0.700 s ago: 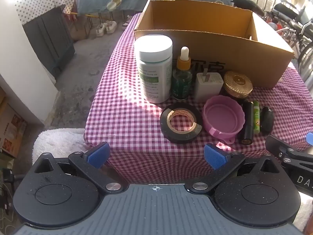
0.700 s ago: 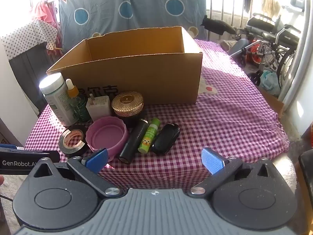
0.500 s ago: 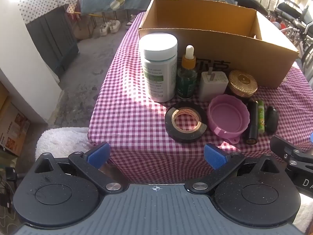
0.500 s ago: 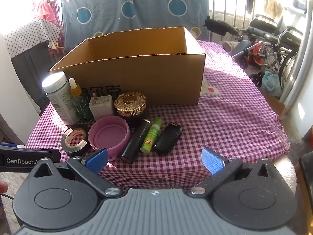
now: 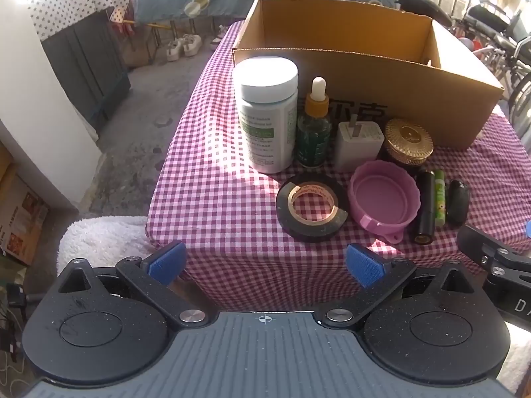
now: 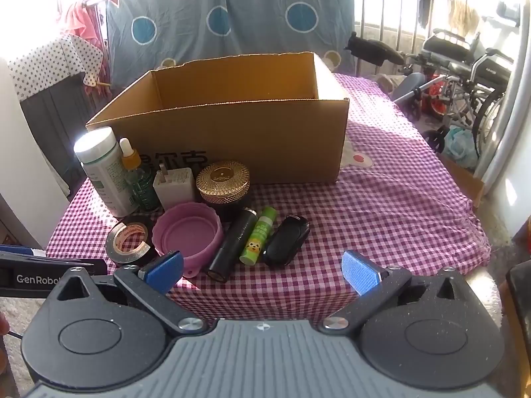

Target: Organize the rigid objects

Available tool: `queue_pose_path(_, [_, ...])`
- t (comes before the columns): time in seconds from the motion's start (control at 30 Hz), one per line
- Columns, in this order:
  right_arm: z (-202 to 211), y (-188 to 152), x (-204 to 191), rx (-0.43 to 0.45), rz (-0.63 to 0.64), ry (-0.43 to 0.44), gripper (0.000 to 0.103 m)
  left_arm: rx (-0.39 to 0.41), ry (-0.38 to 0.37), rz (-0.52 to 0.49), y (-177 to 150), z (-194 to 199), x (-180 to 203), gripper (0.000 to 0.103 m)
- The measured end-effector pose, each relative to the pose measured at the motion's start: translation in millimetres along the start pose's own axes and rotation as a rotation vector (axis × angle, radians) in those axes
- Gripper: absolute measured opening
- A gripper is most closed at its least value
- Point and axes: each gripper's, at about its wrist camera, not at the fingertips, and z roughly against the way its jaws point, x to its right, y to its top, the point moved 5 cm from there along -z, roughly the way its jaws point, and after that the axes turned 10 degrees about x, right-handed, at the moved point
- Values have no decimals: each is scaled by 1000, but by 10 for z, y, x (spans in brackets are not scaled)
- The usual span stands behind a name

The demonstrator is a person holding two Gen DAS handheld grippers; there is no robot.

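You hold the left gripper (image 5: 265,263) and right gripper (image 6: 262,273) spread wide and empty short of the table edge, with the jar (image 5: 267,114), tape (image 5: 312,207), cup (image 5: 385,199) and other small items lined up before the open box (image 5: 365,66), apparently ready for loading. Compared with a moment earlier, both views sit slightly closer to the row; nothing on the cloth (image 5: 212,199) has moved.

home balcony (hung laundry (image 6: 232,13), wheelchair (image 6: 464,76))
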Motion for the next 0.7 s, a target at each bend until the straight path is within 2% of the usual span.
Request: queue_pose_path(0.7, [-22,-21,29,-25,-10,-24,103,6,-4,4,6,12,-19,103])
